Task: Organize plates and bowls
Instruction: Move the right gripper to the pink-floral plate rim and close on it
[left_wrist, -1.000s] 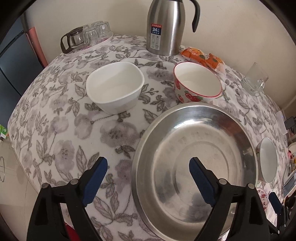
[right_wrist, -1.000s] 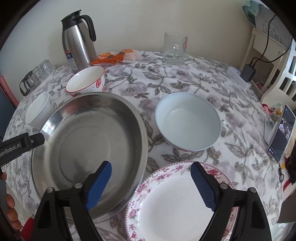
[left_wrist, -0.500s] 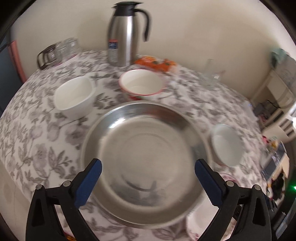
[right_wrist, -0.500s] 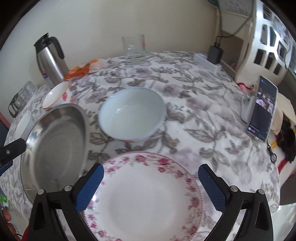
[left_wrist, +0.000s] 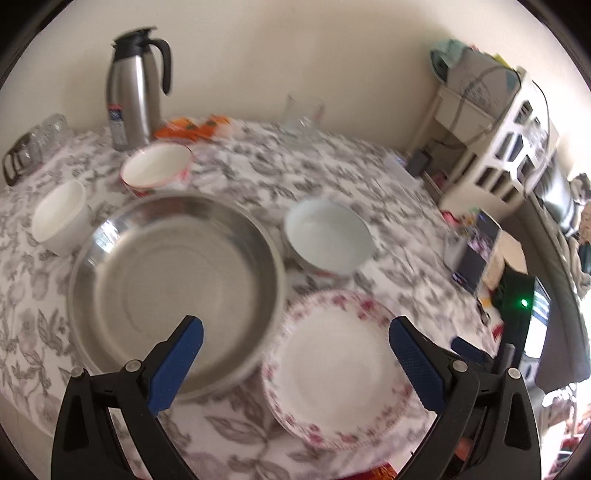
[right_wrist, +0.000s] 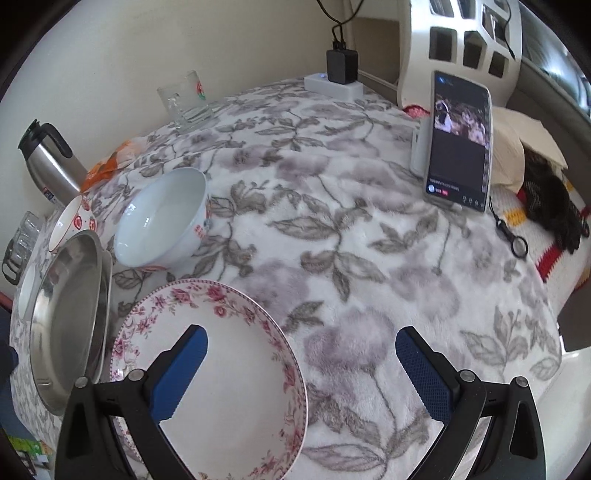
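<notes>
Steel fills the left half of the left wrist view: a wide metal basin (left_wrist: 173, 284) sits on the desk (left_wrist: 332, 177), which is covered in a grey floral cloth. Touching its lower right rim lies a rose-edged plate (left_wrist: 340, 369). Above the plate stands a pale blue bowl (left_wrist: 328, 236); a red-rimmed bowl (left_wrist: 157, 166) and a white bowl (left_wrist: 61, 218) sit at upper left, with a steel flask (left_wrist: 133, 96) behind them. The left gripper (left_wrist: 295, 358) hangs over the basin's edge and the plate, and its jaws have just been opening; its blue fingers (left_wrist: 177, 365) are spread wide with nothing between them.

From the right wrist view, the rose-edged plate (right_wrist: 221, 369) lies at lower left, the metal basin (right_wrist: 70, 310) at the left edge, and the pale blue bowl (right_wrist: 162, 218) above the plate. A phone (right_wrist: 458, 140) stands propped at upper right. The right gripper (right_wrist: 301, 373) hovers over the plate's right edge and bare cloth, its jaws also having just been opening; the fingers (right_wrist: 424, 376) gape fully and grip nothing.
</notes>
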